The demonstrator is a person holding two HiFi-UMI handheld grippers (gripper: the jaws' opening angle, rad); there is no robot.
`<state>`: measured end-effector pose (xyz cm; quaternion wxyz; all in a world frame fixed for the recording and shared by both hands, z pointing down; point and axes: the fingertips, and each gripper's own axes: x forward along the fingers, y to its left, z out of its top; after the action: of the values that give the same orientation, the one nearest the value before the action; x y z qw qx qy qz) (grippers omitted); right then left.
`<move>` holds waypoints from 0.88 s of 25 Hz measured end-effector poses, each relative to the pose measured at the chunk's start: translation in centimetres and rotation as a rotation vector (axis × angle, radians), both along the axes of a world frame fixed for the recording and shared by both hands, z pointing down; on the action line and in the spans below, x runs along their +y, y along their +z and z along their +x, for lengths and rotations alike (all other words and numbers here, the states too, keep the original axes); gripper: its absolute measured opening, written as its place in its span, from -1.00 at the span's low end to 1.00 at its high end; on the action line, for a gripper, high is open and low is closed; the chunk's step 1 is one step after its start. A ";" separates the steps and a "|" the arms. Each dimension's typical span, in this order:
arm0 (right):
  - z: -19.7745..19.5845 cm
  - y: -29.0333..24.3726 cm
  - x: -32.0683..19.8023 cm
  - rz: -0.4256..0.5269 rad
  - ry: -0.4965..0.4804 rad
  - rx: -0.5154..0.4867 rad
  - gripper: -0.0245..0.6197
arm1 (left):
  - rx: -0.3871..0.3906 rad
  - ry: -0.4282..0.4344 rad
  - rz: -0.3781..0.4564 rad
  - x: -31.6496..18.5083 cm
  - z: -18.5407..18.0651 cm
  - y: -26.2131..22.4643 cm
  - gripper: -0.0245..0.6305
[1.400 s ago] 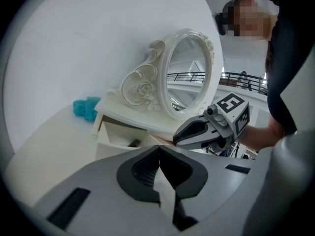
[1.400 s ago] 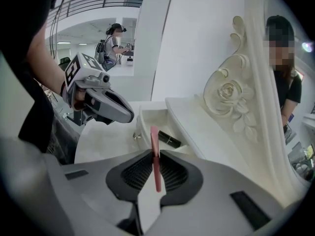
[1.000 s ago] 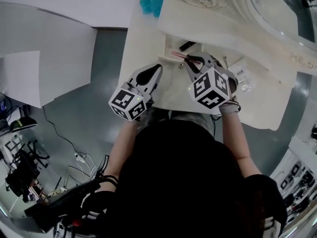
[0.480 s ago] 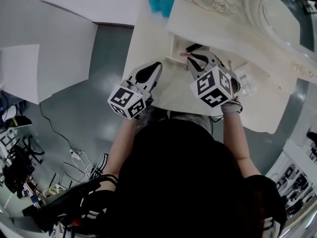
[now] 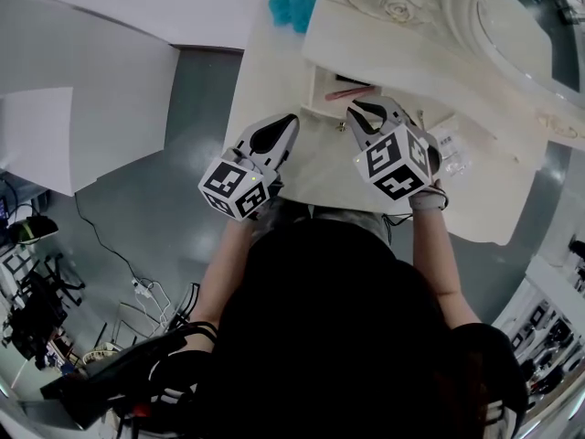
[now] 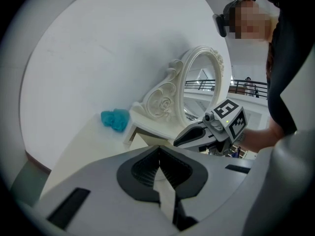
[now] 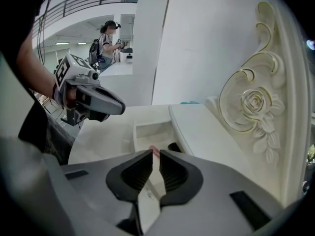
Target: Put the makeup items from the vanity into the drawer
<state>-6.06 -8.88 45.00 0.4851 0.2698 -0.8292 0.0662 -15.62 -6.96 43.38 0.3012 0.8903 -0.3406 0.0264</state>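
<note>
The small drawer (image 5: 317, 88) (image 7: 147, 130) in the white vanity top (image 5: 274, 71) stands open. My right gripper (image 5: 358, 108) (image 7: 154, 157) points down into it and is shut, with only a narrow slit between the pads, on a thin pink makeup stick (image 5: 352, 91). The stick's pink end (image 7: 154, 151) pokes out past the tips, and a black item (image 7: 173, 146) lies beside it in the drawer. My left gripper (image 5: 289, 123) (image 6: 159, 150) hovers left of the drawer, shut and empty.
A teal fluffy puff (image 5: 292, 7) (image 6: 115, 119) sits at the vanity's far left corner. An ornate mirror (image 5: 475, 12) (image 6: 197, 82) rises behind the drawer. A clear packet (image 5: 450, 144) lies on the top right of my right gripper. The person's body fills the near side.
The head view has shifted slightly, and more of the pink stick's length now shows inside the drawer. Both grippers have stayed almost where they were.
</note>
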 end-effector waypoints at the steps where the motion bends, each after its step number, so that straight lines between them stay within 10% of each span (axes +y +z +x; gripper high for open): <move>1: 0.0 -0.1 0.1 -0.002 0.002 -0.008 -0.75 | 0.000 0.004 0.001 0.0 0.2 -0.1 -0.88; 22: 2.5 -2.3 4.4 -0.036 0.114 -0.224 -0.86 | -0.016 0.178 0.039 1.4 6.7 -1.3 -0.88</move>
<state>-3.58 -4.44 42.66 0.3898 0.2989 -0.8600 0.1382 -8.95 -5.52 42.10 0.2776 0.9225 -0.2630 0.0533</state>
